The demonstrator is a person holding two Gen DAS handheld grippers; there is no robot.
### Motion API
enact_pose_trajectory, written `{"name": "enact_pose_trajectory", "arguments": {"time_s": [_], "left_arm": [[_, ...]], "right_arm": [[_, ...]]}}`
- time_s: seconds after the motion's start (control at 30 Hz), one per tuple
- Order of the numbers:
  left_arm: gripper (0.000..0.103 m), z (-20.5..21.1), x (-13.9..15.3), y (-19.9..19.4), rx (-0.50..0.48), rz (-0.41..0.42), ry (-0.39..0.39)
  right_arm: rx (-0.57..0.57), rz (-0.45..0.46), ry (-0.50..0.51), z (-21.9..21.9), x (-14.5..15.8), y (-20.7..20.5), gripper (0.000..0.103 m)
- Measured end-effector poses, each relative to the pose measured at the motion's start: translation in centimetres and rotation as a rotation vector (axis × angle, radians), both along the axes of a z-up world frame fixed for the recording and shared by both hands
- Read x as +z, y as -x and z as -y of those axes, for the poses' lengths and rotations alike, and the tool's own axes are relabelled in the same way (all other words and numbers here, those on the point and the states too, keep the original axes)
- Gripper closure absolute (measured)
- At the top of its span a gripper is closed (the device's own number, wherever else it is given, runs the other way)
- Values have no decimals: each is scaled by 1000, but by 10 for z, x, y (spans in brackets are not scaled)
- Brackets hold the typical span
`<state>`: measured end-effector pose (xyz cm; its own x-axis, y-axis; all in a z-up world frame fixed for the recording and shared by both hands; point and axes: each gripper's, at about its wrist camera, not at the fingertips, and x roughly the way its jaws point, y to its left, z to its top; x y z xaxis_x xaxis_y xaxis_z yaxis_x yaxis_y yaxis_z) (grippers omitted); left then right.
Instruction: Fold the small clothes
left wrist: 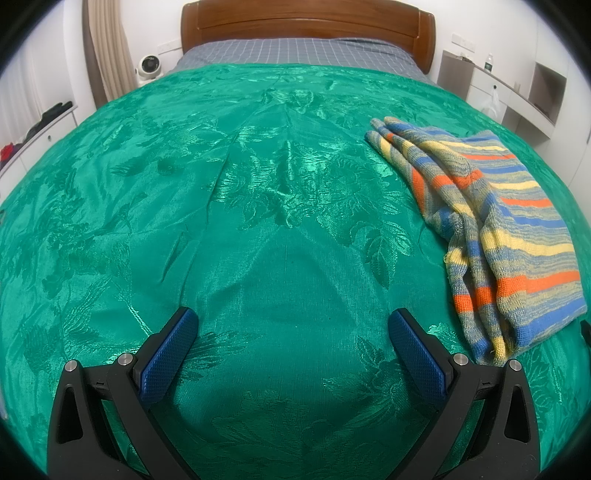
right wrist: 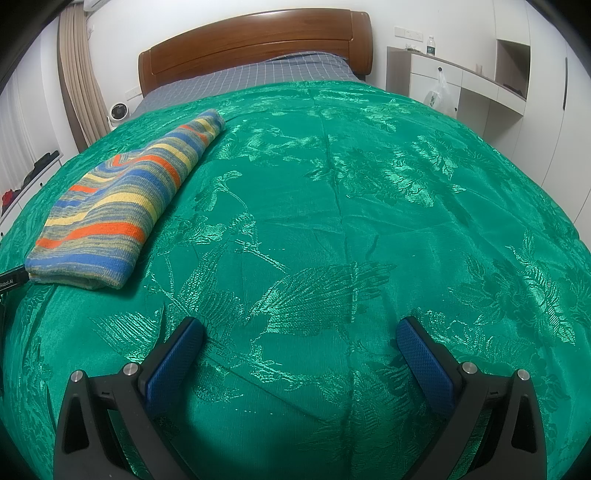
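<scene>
Fingers [left wrist: 168, 354] of the left gripper [left wrist: 291, 325] are spread wide and empty, hovering over bare green bedspread [left wrist: 258, 206]. Fingers [right wrist: 173, 363] of the right gripper [right wrist: 299, 332] are likewise spread, nothing between them.

The striped knit garment [left wrist: 491, 221] lies on the bedspread between the two grippers: right of the left gripper, left of the right one [right wrist: 122, 199]. It is not touched by either pair of fingers. It sits as a long narrow bundle, layers stacked, one end pointing far toward the wooden headboard [left wrist: 306, 26]. In the left wrist view its left edge looks loose and rumpled, with a sleeve or flap showing; in the right wrist view the near end reads as a tidy rounded fold.

Judgement: the garment looks already folded lengthwise at least once. The spread, empty fingers flanking it suggest either a finished fold or readiness to grip its ends for a further crosswise fold. Cannot tell which.

Risk: the knit is soft; stacked layers may slide apart if only the top layer is pinched.
</scene>
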<state>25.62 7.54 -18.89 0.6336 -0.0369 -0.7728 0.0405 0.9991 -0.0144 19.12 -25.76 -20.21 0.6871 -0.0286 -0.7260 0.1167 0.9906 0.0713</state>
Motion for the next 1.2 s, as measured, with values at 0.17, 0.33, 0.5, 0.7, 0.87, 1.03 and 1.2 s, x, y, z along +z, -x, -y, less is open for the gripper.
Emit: {"name": "enact_pose_trajectory", "arguments": {"time_s": [0.17,0.33,0.5,0.7,0.87,1.03,1.2], "left_arm": [[0,0,0,0,0,0,0],[0,0,0,0,0,0,0],[0,0,0,0,0,0,0],[0,0,0,0,0,0,0],[0,0,0,0,0,0,1],[0,0,0,0,0,0,0],[0,0,0,0,0,0,0]], "right_arm": [[0,0,0,0,0,0,0],[0,0,0,0,0,0,0],[0,0,-1,0,0,0,0],[0,4,-4,0,1,1,0],[0,7,-8,0,1,2,0],[0,10,-10,0,1,3,0],[0,9,-9,0,1,3,0]]}}
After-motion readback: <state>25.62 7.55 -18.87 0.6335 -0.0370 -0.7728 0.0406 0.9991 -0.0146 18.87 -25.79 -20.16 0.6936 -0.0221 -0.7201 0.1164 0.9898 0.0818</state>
